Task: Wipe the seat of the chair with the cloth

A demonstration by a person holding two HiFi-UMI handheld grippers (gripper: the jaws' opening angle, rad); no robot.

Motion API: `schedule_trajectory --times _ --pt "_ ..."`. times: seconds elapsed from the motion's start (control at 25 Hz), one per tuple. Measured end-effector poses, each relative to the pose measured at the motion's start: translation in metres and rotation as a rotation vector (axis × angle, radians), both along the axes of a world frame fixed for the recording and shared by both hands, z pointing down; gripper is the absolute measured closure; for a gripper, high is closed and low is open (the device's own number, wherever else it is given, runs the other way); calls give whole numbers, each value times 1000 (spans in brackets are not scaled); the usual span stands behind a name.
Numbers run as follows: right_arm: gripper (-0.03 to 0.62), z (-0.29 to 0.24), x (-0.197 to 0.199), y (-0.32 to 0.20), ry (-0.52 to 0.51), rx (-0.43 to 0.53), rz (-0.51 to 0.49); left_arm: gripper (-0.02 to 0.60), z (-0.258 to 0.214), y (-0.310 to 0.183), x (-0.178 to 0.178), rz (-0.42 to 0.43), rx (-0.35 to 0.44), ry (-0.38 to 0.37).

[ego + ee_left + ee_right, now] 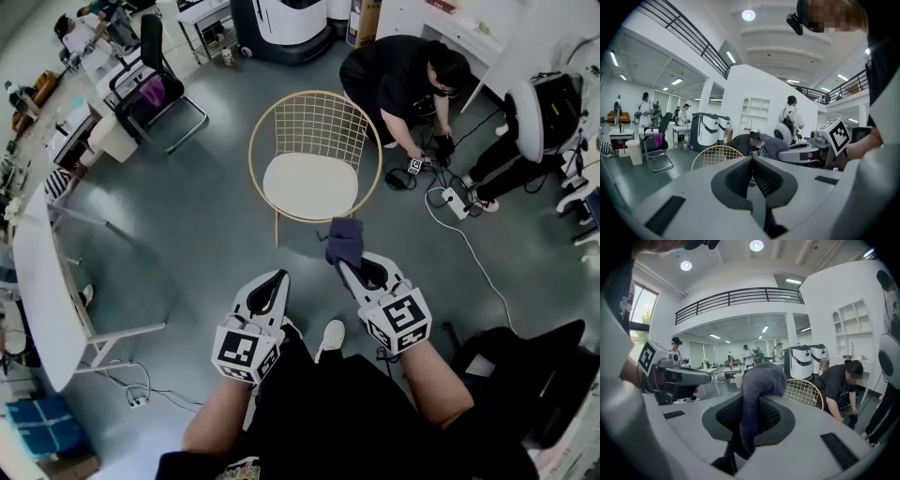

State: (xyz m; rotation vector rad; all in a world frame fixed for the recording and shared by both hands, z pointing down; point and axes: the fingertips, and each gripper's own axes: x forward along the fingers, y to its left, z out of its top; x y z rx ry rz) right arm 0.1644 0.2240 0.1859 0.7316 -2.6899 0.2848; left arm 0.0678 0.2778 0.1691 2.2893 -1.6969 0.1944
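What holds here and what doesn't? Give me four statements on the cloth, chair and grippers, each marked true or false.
1. The right gripper is shut on the cloth. True.
2. The cloth lies spread on the seat. False: it is bunched in the right gripper at the chair's front edge, and the white seat is bare.
3. The left gripper holds nothing, and its jaws are together. True.
4. The chair has a black frame. False: the frame is gold wire, with a white seat.
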Motion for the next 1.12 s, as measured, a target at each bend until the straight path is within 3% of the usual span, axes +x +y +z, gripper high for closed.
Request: schedule_trajectory --times 1.12 --pt "531 15 -126 -63 31 -33 41 569 12 -60 -122 57 -12 36"
